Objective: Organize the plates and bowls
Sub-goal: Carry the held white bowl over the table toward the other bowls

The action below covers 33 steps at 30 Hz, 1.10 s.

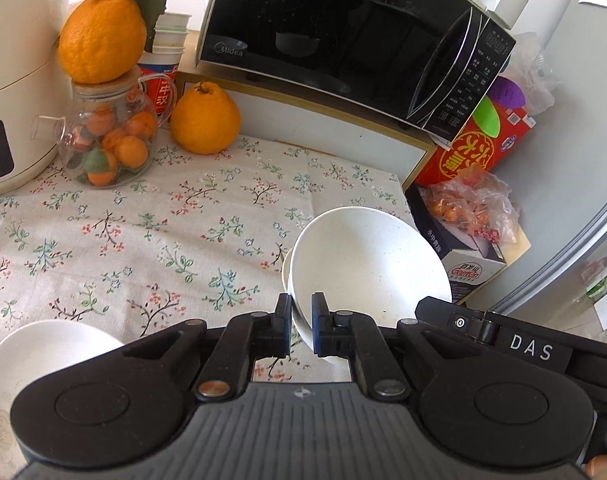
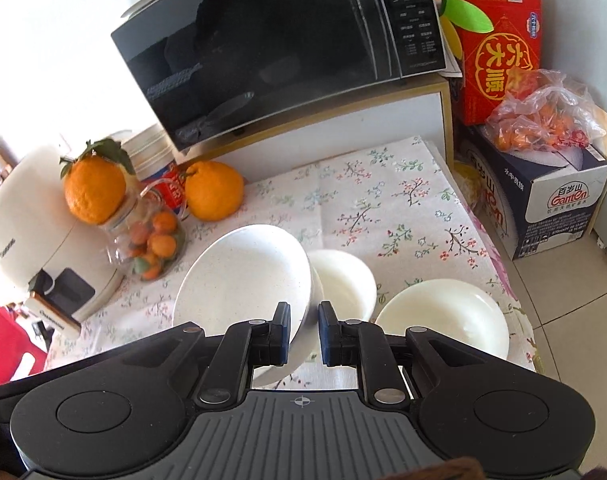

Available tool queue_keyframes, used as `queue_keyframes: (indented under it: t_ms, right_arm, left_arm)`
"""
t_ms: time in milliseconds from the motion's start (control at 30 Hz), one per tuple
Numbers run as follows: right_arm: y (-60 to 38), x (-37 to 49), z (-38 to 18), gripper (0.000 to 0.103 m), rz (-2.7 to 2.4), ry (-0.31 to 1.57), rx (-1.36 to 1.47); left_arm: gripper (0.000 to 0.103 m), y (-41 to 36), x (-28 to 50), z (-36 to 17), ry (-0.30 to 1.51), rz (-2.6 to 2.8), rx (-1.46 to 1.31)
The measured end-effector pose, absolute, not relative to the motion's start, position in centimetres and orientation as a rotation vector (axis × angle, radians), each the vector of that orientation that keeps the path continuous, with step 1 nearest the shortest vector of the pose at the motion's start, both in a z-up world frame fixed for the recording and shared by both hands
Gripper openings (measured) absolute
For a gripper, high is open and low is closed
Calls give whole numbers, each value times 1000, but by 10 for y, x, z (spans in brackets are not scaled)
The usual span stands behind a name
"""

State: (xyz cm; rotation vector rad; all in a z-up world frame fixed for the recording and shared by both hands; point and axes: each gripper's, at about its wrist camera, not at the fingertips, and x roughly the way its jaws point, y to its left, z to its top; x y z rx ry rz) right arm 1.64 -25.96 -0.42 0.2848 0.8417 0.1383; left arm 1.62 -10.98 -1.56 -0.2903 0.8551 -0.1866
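In the left wrist view my left gripper (image 1: 301, 320) is shut on the rim of a speckled white bowl (image 1: 367, 264), which hangs tilted above the floral tablecloth (image 1: 143, 240). A second white edge shows just behind the bowl's left side. In the right wrist view my right gripper (image 2: 303, 332) is shut on the rim of a speckled white plate (image 2: 243, 280), tilted up off the cloth. Behind it on the table sit a small white bowl (image 2: 343, 280) and a white plate (image 2: 443, 316). Another white dish (image 1: 35, 360) with an embossed pattern lies at lower left, partly hidden by the gripper body.
A black microwave (image 1: 343, 40) stands on a low shelf at the back. At left are a glass jar of small oranges (image 1: 107, 144), two large oranges (image 1: 205, 120) and a white appliance (image 1: 11, 80). Past the table's right edge are boxes (image 2: 551, 192) and bagged fruit (image 2: 543, 120).
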Motion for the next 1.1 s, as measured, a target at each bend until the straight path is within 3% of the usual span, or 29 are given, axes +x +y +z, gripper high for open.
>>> queue_keyframes:
  t_ms: [300,1100]
  right_arm:
    - [-244,-6,-30,17,184,985,174]
    - [-251,-24,-60,18,204,1113,103]
  left_arm:
    - [10,-101,-13,-44,971,-220,-282]
    - [10,-121,-31,-74,1069,-233,-182]
